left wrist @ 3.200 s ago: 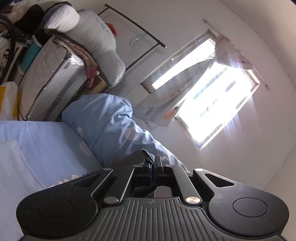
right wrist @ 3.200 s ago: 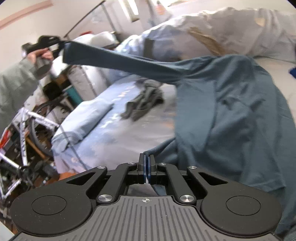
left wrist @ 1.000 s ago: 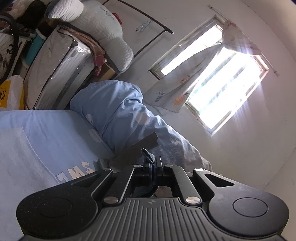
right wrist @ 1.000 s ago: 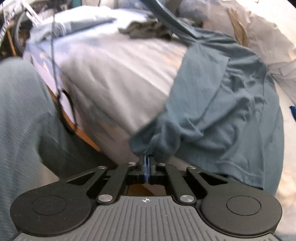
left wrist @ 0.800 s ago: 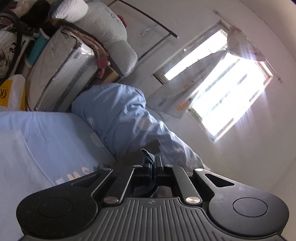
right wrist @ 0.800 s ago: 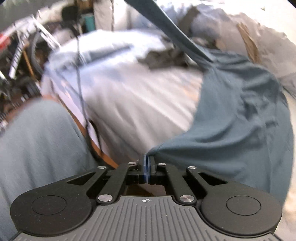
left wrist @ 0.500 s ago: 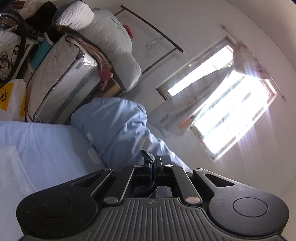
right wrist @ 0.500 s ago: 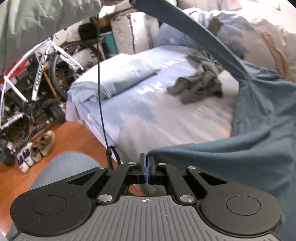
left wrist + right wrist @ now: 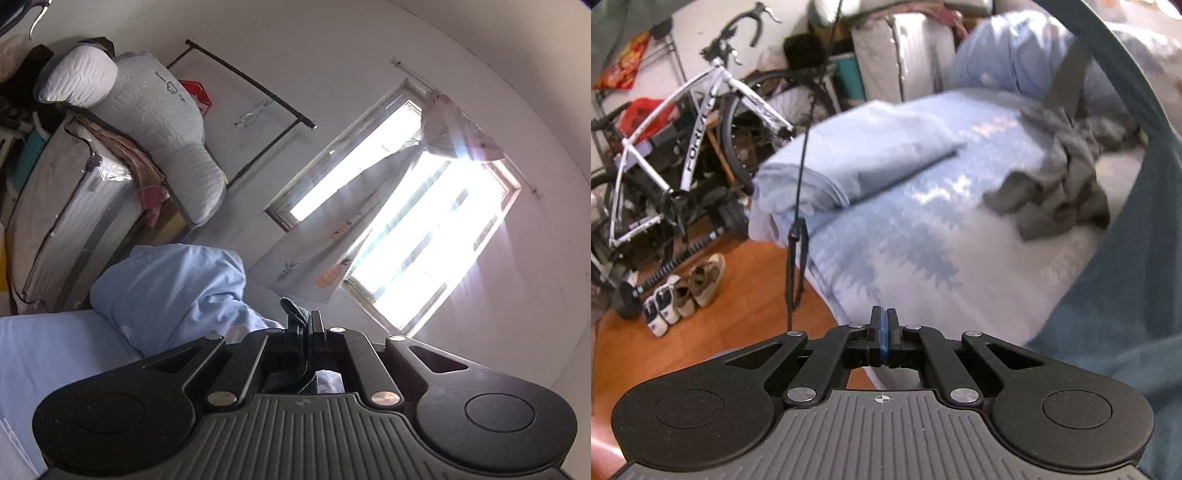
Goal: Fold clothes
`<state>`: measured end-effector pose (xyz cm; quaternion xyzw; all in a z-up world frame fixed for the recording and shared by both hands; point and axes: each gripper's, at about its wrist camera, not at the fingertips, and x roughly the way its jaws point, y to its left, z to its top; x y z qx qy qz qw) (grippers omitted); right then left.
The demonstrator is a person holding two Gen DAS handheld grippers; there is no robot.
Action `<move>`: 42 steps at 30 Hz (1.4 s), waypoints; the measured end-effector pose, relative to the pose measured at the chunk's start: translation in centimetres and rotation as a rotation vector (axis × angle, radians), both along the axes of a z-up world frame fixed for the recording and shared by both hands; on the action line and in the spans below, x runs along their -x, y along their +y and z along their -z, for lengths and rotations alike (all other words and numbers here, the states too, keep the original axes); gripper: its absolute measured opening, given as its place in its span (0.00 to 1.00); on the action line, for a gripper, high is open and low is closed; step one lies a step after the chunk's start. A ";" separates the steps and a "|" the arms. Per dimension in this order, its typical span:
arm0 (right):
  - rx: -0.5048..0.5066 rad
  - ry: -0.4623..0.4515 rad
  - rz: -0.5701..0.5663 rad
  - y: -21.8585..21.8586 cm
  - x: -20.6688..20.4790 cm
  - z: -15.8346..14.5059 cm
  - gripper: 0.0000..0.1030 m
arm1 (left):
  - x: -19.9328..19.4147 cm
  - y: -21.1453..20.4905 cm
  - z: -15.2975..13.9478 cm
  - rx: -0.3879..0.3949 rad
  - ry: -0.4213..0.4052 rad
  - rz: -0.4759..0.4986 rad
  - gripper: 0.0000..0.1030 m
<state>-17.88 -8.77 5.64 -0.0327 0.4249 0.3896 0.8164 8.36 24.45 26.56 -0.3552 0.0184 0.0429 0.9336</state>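
In the right wrist view a dark teal shirt (image 9: 1137, 332) fills the right side, and a strip of it arcs up across the top right corner. My right gripper (image 9: 882, 317) is shut, blue pads pressed together. The shirt's straight lower edge runs in toward the pads and passes behind the finger linkage. A crumpled grey garment (image 9: 1060, 192) lies on the light blue bed (image 9: 905, 251). My left gripper (image 9: 308, 317) points up at the wall, shut on a small tab of the teal shirt (image 9: 295, 308).
A white bicycle (image 9: 701, 110) and several shoes (image 9: 683, 291) stand on the wooden floor left of the bed. A black cable (image 9: 798, 221) hangs in front. A folded blue duvet (image 9: 868, 147) lies on the bed's left. Stacked pillows (image 9: 147, 122) and a bright window (image 9: 424, 240) are ahead.
My right gripper has swung left and up, so the bicycle and floor came into view and the shirt slid to the right edge. My left gripper has tilted higher toward the wall.
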 end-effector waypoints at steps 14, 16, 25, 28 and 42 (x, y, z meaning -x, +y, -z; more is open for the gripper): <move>-0.011 0.059 0.068 -3.4 0.3 2.2 0.05 | -1.5 7.7 15.5 0.011 0.362 -0.182 0.06; -0.001 0.051 0.107 -5.0 0.8 1.9 0.05 | -1.8 8.3 17.4 0.023 0.397 -0.185 0.06; 0.034 0.065 0.249 -10.5 2.1 1.7 0.16 | 0.6 10.4 18.7 0.055 0.450 -0.256 0.81; 0.038 0.046 0.286 -11.8 2.6 1.6 0.26 | 2.9 10.4 17.7 0.059 0.383 -0.234 0.90; 0.058 -0.065 0.494 -20.2 7.0 1.1 0.47 | 16.8 -10.0 16.8 -0.291 0.262 0.362 0.98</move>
